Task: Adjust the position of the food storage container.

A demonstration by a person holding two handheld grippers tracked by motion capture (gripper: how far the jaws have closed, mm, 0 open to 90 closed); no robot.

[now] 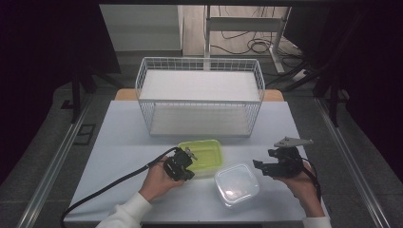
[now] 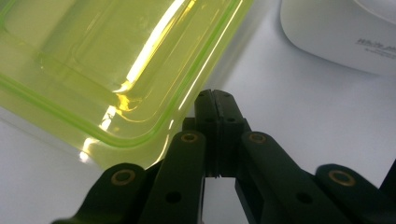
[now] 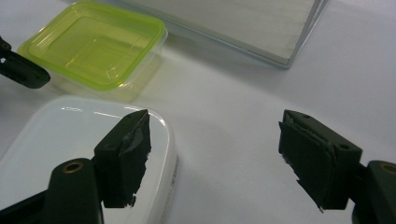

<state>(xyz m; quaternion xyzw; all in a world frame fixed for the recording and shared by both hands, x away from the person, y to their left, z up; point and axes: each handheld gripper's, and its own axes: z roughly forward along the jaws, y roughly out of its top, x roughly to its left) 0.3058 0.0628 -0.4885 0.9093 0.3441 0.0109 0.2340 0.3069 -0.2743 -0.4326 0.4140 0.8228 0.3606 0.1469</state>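
A person sits at a white table (image 1: 119,142) with a black gripper in each hand.

Start at the left. The left hand (image 1: 157,183) holds the left gripper (image 1: 187,159). A black cable (image 1: 109,185) trails from it toward seven o'clock, off the near edge of the table. In the left gripper view its two jaws are pressed flat together, with nothing between them. The tips (image 2: 215,100) sit just beside the near edge of the yellow-green lidded box (image 1: 202,156), right by the rim of its lid. I cannot tell if they touch it. No earlier look is here, so I only say how they stand.

The yellow-green lidded box (image 2: 107,60) lies in the middle of the table. Its lid is see-through and shiny. At twelve o'clock from it stands a white wire basket (image 1: 199,95) with a pale board inside.

At about four o'clock from the yellow-green box sits a white lidded box (image 1: 236,184). The two boxes are just beside each other. In the right gripper view, the white lidded box (image 3: 51,135) is low at the left and the yellow-green one (image 3: 93,44) is at eleven o'clock.

At the far right, the right hand (image 1: 302,183) holds the right gripper (image 1: 259,165). A grey three-cornered plate (image 1: 292,141) sits on top of it. Its jaws stand wide apart and hold nothing. One pad (image 3: 128,149) is over the edge of the white box and the other is over bare table. This gripper points toward nine o'clock, at the white box.
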